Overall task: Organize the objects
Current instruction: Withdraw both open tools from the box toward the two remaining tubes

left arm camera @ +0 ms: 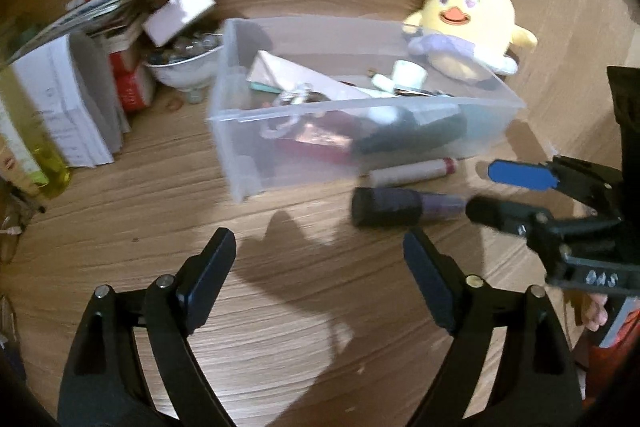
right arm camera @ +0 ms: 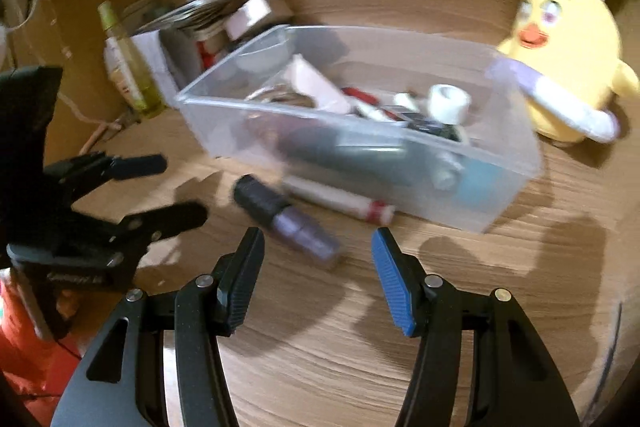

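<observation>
A clear plastic bin (left arm camera: 400,131) (right arm camera: 500,187) holds several small items on the wooden table. A purple bottle with a black cap (left arm camera: 404,206) (right arm camera: 288,223) lies on the table in front of the bin. A white tube with a red band (left arm camera: 412,172) (right arm camera: 340,201) lies against the bin's front wall. My left gripper (left arm camera: 320,247) (right arm camera: 176,187) is open and empty, short of the bottle. My right gripper (right arm camera: 318,243) (left arm camera: 488,191) is open and empty, its tips just beside the bottle's bottom end.
A yellow chick plush with bunny ears (left arm camera: 468,27) (right arm camera: 568,67) stands behind the bin. Books (left arm camera: 72,99), a white bowl of small things (left arm camera: 184,63) and a yellow-green bottle (right arm camera: 124,67) crowd the table's left back. A wooden wall stands behind.
</observation>
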`<state>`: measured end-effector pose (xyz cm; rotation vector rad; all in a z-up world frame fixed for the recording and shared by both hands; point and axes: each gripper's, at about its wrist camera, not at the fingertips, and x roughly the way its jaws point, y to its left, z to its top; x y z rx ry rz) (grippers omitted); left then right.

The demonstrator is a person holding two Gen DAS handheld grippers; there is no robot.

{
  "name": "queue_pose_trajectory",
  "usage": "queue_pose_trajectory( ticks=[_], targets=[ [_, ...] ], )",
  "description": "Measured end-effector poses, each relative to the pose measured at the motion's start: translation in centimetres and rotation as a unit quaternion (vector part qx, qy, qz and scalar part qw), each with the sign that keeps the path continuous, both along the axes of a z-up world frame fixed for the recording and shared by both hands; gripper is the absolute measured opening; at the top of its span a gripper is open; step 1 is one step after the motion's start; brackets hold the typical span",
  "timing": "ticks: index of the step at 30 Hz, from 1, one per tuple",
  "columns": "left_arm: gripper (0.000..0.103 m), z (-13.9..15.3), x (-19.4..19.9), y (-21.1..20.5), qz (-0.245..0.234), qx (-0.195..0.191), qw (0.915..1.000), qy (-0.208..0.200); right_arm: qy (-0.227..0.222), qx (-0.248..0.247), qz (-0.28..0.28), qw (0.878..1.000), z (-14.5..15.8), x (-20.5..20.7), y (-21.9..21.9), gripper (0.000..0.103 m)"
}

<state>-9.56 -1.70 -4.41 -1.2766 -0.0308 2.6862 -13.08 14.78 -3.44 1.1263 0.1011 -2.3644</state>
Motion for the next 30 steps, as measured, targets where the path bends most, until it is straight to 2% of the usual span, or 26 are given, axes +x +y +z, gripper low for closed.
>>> queue_pose_trajectory(
  ticks=[3, 7, 11, 15, 24, 27, 30],
  targets=[
    [0.088, 0.1, -0.7, 1.3, -0.013, -0.013, 0.9998, 0.001, 0.003, 0.007, -0.046, 0.999, -0.2, -0.4, 1.7, 0.053],
    [0.088, 0.1, -1.8, 2.8, -0.031, -0.019, 0.9993, 0.0, 0.001, 0.032, -0.075, 0.997, -1.0, -1.2, 2.4, 0.053],
    [0.088, -0.4, -2.4, 3.1, -0.03, -0.008, 0.9995, -0.011, -0.002, 0.054, -0.037, 0.998, -1.9, -1.0, 0.7, 0.053],
    [0.089, -0.9, -2.5, 2.3, -0.012, 0.002, 0.9998, -0.017, -0.012, 0.037, 0.01, 0.999, -2.1, -0.2, -0.2, 0.052],
    [0.089, -1.5, -3.3, 2.5, -0.012, 0.011, 0.9995, -0.028, -0.023, 0.019, -0.042, 0.999, -2.0, -1.2, 2.4, 0.052],
    [0.089, -1.9, -3.2, 2.9, -0.015, -0.007, 0.9996, -0.024, -0.02, 0.019, -0.042, 0.999, -1.6, -1.3, 2.4, 0.052],
    [0.086, -2.3, -2.9, 2.5, -0.019, -0.006, 0.9994, -0.027, -0.004, 0.032, -0.025, 0.999, -1.0, -1.4, 1.1, 0.052]
  ],
)
